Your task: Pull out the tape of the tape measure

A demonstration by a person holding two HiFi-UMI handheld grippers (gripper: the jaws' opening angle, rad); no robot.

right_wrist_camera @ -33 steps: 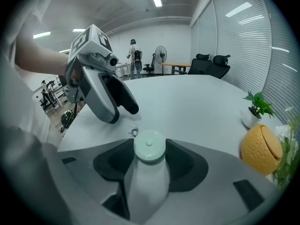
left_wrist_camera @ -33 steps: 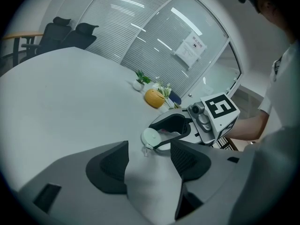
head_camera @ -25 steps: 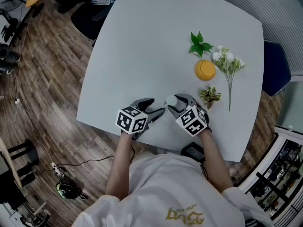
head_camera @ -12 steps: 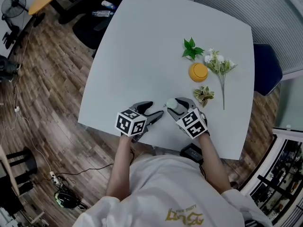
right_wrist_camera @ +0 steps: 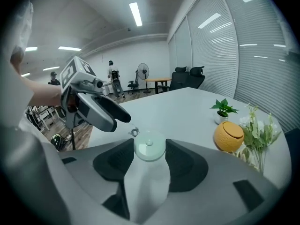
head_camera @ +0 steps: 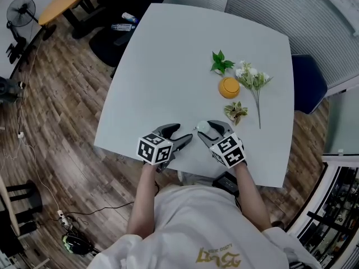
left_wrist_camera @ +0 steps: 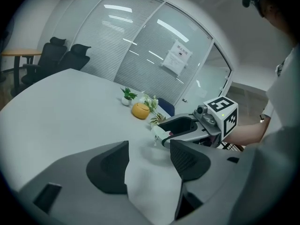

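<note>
A small round pale-green tape measure (right_wrist_camera: 149,147) sits between the pads of my right gripper (right_wrist_camera: 149,154), which is shut on it just above the white table (head_camera: 168,66). A little metal ring tab (right_wrist_camera: 134,132) sticks out of the case toward the left gripper. In the head view the tape measure (head_camera: 203,127) is at the tip of the right gripper (head_camera: 208,130), near the table's front edge. My left gripper (head_camera: 180,135) stands open a short way to its left, its fingertips pointing at it and nothing between them. From the left gripper view, the tape measure (left_wrist_camera: 159,133) lies ahead of the open left gripper (left_wrist_camera: 149,157).
Beyond the grippers are a round orange pot (head_camera: 229,87), a small green plant (head_camera: 220,62), a spray of white flowers (head_camera: 252,80) and a little succulent (head_camera: 235,111). The table's front edge runs just under both hands. A blue chair (head_camera: 307,83) stands at the right.
The head view has shifted, so the table sits differently in the picture. Both grippers keep the same stance relative to each other, and the right one still holds the tape measure.
</note>
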